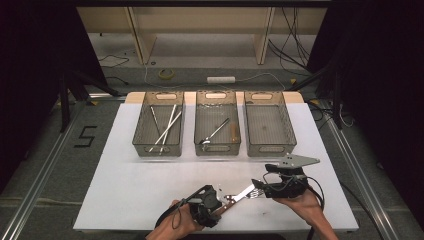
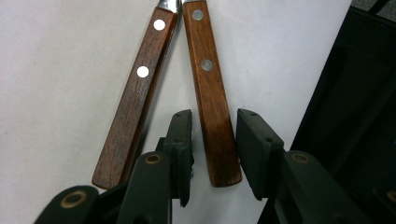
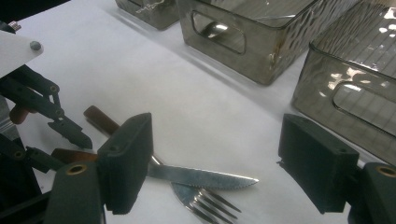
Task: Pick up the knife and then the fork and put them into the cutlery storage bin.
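Note:
A knife [image 3: 205, 176] and a fork [image 3: 210, 203], both with brown wooden handles, lie crossed on the white table [image 1: 150, 185] near its front edge. My left gripper [image 1: 220, 200] reaches in from the handle end. In the left gripper view the right-hand handle [image 2: 215, 135] lies on the table between the jaws of my left gripper [image 2: 215, 114]. A thin gap shows beside the left pad [image 2: 180, 140], and the other handle [image 2: 135, 102] lies outside it. My right gripper [image 1: 257, 187] hovers over the blade and tines. Seen in its own view, my right gripper [image 3: 217, 135] is wide open and holds nothing.
Three clear bins stand in a row at the back. The left bin [image 1: 159, 149] holds thin white sticks [image 1: 167, 127], the middle bin [image 1: 217, 149] a spoon [image 1: 215, 134], and the right bin [image 1: 270, 149] looks empty. The table's front edge is just behind my hands.

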Action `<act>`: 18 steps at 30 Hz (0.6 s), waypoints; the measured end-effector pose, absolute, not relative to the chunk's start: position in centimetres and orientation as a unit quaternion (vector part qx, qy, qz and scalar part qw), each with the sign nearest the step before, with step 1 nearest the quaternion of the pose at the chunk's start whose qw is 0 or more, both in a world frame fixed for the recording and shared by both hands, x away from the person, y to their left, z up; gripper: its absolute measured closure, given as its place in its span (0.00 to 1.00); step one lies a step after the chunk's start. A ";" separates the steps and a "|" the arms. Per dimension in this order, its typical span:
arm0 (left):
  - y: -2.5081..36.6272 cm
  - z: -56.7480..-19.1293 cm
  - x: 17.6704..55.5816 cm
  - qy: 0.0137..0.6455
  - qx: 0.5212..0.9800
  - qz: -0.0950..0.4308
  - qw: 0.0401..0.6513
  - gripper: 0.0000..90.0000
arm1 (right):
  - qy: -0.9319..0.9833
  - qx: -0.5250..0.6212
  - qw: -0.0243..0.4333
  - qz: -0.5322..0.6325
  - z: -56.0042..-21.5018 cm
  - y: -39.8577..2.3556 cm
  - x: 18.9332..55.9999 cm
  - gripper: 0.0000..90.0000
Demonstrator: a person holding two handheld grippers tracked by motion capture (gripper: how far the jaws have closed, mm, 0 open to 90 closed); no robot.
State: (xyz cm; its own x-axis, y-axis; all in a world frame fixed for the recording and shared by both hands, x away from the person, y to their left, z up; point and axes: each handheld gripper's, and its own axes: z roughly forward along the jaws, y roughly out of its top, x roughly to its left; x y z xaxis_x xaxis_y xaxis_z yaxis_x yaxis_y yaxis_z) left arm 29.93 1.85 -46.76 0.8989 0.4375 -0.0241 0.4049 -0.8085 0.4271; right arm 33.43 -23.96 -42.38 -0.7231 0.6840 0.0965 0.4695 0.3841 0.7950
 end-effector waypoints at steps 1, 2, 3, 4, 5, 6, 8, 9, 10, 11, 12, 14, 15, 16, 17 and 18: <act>1.8 -46.8 29.9 0.221 0.950 0.038 0.216 0.74 | 0.823 0.350 0.125 0.430 -42.4 -24.0 33.4 0.31; 1.8 -46.8 29.8 0.219 0.950 0.040 0.216 0.75 | 0.823 0.350 0.125 0.429 -42.4 -23.9 33.4 0.31; 1.7 -46.8 29.7 0.218 0.950 0.041 0.217 0.77 | 0.823 0.351 0.124 0.429 -42.4 -23.9 33.4 0.31; 1.7 -46.7 29.7 0.215 0.951 0.044 0.217 0.78 | 0.823 0.351 0.124 0.429 -42.4 -23.9 33.4 0.31; 1.6 -46.7 29.7 0.214 0.951 0.044 0.217 0.79 | 0.823 0.351 0.124 0.429 -42.4 -23.9 33.4 0.31; 1.6 -46.7 29.7 0.214 0.951 0.043 0.217 0.79 | 0.823 0.351 0.125 0.429 -42.4 -23.9 33.4 0.31; 1.7 -46.7 29.8 0.215 0.951 0.041 0.217 0.80 | 0.823 0.351 0.125 0.429 -42.4 -24.0 33.5 0.31; 1.7 -46.7 29.8 0.216 0.951 0.040 0.217 0.80 | 0.823 0.351 0.125 0.430 -42.4 -24.0 33.5 0.31; 1.7 -46.7 29.8 0.216 0.951 0.041 0.217 0.80 | 0.822 0.351 0.125 0.430 -42.4 -24.0 33.4 0.31; 1.7 -46.7 29.7 0.217 0.951 0.041 0.218 0.80 | 0.822 0.350 0.126 0.430 -42.4 -24.0 33.4 0.31; 1.7 -46.7 29.7 0.218 0.950 0.041 0.218 0.80 | 0.823 0.350 0.125 0.430 -42.4 -24.0 33.4 0.31; 1.7 -46.7 29.7 0.221 0.950 0.042 0.218 0.81 | 0.822 0.350 0.126 0.430 -42.4 -24.0 33.4 0.31; 1.7 -46.7 29.7 0.222 0.949 0.041 0.219 0.82 | 0.822 0.350 0.126 0.430 -42.4 -24.0 33.4 0.31; 1.7 -46.7 29.7 0.223 0.949 0.041 0.220 0.82 | 0.823 0.350 0.126 0.430 -42.4 -24.0 33.4 0.31; 1.7 -46.7 29.7 0.221 0.949 0.043 0.221 0.82 | 0.823 0.350 0.126 0.430 -42.4 -24.0 33.4 0.31; 1.7 -46.7 29.7 0.221 0.949 0.043 0.220 0.82 | 0.823 0.349 0.125 0.430 -42.4 -23.9 33.4 0.31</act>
State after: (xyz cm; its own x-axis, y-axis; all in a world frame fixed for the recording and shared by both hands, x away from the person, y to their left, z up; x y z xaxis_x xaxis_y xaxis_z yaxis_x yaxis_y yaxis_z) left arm 29.68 1.74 -46.71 0.8988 0.4380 -0.0151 0.4000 -0.8057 0.4368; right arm 33.40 -23.95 -42.36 -0.7251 0.6822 0.0942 0.4667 0.3863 0.7956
